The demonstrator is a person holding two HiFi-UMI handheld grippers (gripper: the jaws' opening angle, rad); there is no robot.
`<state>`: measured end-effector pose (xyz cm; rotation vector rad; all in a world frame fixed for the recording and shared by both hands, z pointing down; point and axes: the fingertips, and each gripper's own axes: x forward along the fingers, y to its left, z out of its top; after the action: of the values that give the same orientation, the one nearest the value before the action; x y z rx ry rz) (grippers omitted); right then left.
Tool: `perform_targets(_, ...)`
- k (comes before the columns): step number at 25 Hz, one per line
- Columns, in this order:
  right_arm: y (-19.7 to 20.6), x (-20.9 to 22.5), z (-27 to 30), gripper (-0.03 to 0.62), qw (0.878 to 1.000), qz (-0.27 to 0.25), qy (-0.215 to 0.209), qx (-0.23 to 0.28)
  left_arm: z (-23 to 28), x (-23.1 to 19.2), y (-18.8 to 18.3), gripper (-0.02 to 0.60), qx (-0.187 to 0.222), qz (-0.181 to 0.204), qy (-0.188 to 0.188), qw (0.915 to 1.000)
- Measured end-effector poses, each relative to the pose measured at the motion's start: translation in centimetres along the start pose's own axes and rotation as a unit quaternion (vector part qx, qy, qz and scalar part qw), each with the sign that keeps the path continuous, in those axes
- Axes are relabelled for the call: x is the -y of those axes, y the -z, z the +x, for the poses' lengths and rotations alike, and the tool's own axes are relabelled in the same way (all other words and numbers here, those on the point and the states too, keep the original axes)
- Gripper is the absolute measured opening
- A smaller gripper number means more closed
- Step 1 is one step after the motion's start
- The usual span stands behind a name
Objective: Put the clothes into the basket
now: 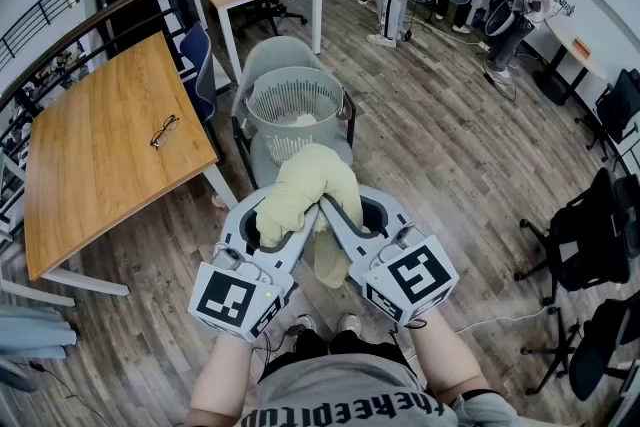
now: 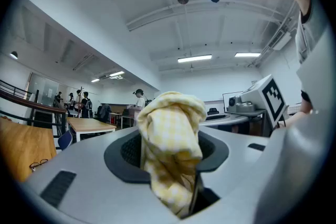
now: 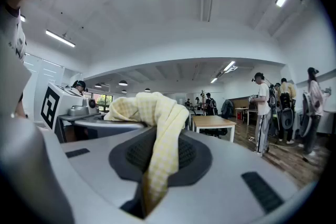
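Both grippers hold the same piece: a yellow checked garment (image 1: pixel 305 180), lifted in front of the person and bunched into a soft hump between the two tools, with a loose tail hanging below them towards the wooden floor (image 1: pixel 450 165).

The left gripper (image 1: pixel 298 223) has its fingers (image 2: pixel 84 160) closed around a thick wad of the cloth (image 2: pixel 170 139), so they stand fairly wide with fabric filling the gap. The right gripper (image 1: pixel 338 220) pinches a thinner fold (image 3: pixel 160 134), and its fingers (image 3: pixel 236 165) sit much closer together. Both tools point level, tips nearly meeting.

The laundry basket (image 1: pixel 268 115), round, grey and slotted, sits on a grey chair (image 1: pixel 275 55) straight ahead and lower than the garment. A pale cloth (image 1: pixel 303 121) already lies inside it. The bench (image 1: pixel 100 145) to the left carries only a pair of glasses (image 1: pixel 164 129).

The garment looks light and limp. It will sag, swing and drape rather than keep any shape, and nothing about it seems fragile. Thin woven cotton like this can creep out of a shallow pinch, so a deep bite on gathered folds is the safer hold, as the left side has. The hanging tail is the part likely to catch the basket's rim, so the bundle probably needs to be carried over the opening before the grip is let go.
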<state>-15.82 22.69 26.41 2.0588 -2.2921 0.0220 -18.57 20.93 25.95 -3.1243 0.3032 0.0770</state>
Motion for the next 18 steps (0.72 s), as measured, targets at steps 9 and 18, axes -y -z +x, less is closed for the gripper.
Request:
perform_targets(9,0.2,-0.6,1.2,0.054,1.000,-0.001,0.010,-0.003,-0.4,-1.3,0.3,0.187,0.001,-0.002,0.006,1.0000)
perform_targets(18,0.3,-0.9,2.8,0.054,0.999,-0.004,0.034,-0.005,-0.5,-3.0,0.5,0.187,0.002,-0.002,0.027,0.9996)
